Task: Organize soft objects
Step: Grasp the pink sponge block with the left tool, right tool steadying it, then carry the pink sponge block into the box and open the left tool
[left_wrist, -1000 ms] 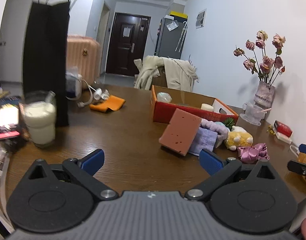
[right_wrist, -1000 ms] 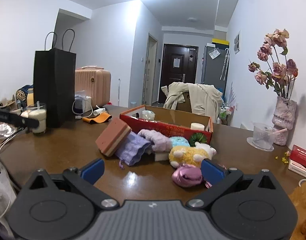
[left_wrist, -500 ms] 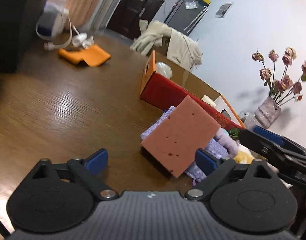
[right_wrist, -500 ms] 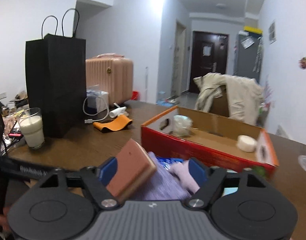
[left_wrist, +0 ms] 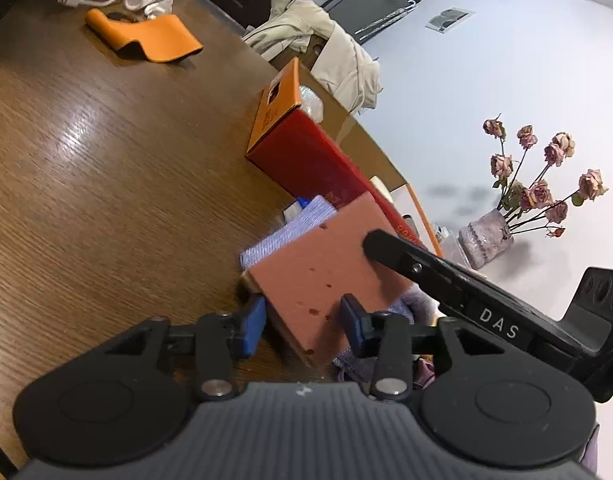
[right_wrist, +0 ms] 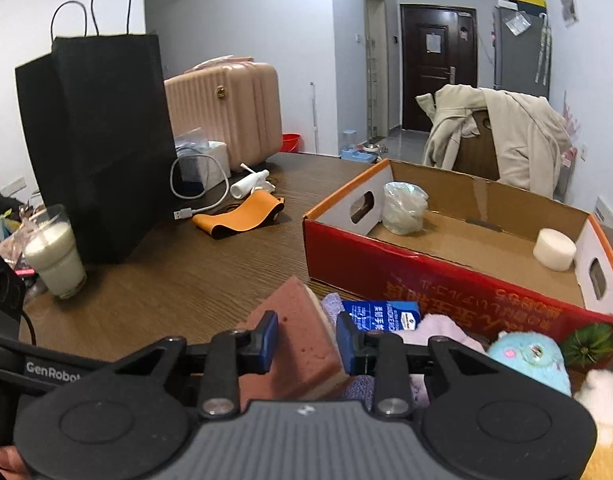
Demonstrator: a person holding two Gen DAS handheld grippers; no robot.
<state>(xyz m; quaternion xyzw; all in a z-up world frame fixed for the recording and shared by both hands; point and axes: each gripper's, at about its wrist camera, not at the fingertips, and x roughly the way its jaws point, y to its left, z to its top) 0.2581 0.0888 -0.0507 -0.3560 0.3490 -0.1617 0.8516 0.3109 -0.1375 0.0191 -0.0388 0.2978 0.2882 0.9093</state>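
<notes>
Brown wood-grain table filled the scene, white walls and a dark door behind it. And both grippers were on the same thing! The pink sponge block leaned tilted on a lilac cloth, just in front of the red cardboard box's long side. The left gripper had just been closing, its blue pads drawn in narrow on either side of the block's near corner, touching it on both sides. The right gripper had just been closing too, blue pads squeezed onto the block's thin edges from the other side; its black finger lay across the block's top face in the left view. Plush toys, a blue one among them, huddled against the box's front wall beside a blue packet. Inside the box sat a crumpled plastic bag at one end and a white round piece at the other. Toward the table's far-left edge stood a black paper bag, a glass of milk just beside it, and an orange strap with a white cable near the middle.
</notes>
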